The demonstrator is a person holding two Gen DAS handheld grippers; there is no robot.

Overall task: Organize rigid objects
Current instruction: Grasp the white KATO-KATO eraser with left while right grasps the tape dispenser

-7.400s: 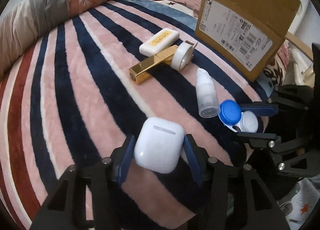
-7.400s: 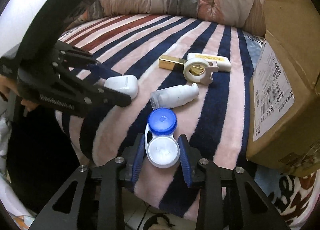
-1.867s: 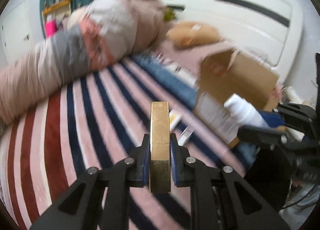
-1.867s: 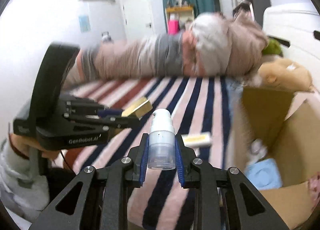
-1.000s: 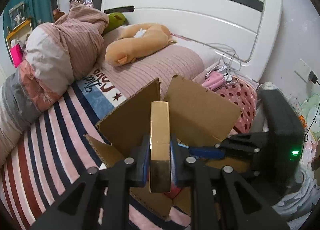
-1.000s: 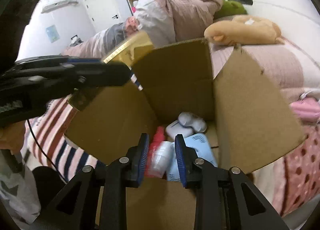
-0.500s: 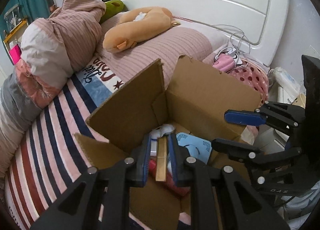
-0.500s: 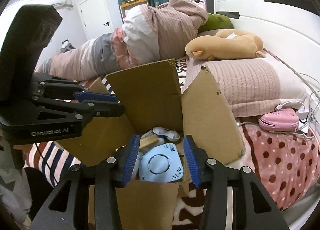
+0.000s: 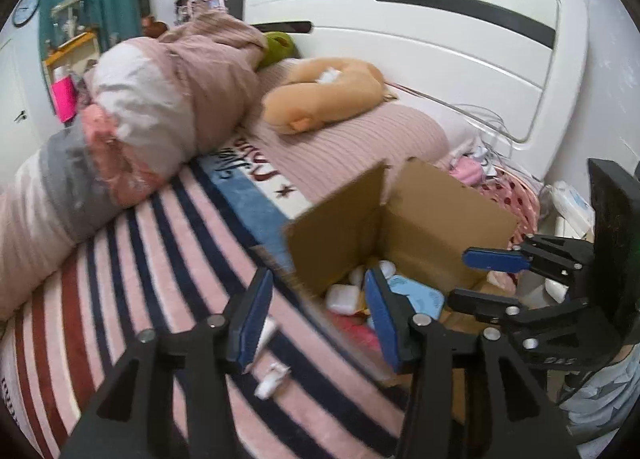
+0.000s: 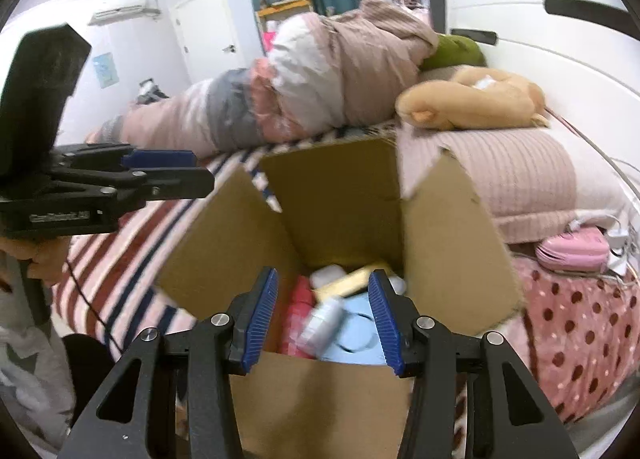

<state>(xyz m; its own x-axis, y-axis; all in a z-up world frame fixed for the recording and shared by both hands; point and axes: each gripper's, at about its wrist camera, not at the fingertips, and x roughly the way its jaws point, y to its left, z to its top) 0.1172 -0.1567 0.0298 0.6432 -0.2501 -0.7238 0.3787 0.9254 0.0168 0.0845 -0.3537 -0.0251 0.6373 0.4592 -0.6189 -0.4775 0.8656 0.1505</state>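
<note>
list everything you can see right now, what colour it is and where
cardboard box: 1, brown, flaps open, on the bed
gold bar: 1, gold, inside the box
white bottle: 1, white, blurred, inside the box
blue flat item: 1, light blue, inside the box
red item: 1, red-pink, inside the box
striped blanket: 1, pink, navy and red, across the bed
small white things: number unclear, on the blanket near the box
plush toy: 1, tan, on the pillow
pink pouch: 1, right of the box
left claw: open, empty
right claw: open, above the box
</note>
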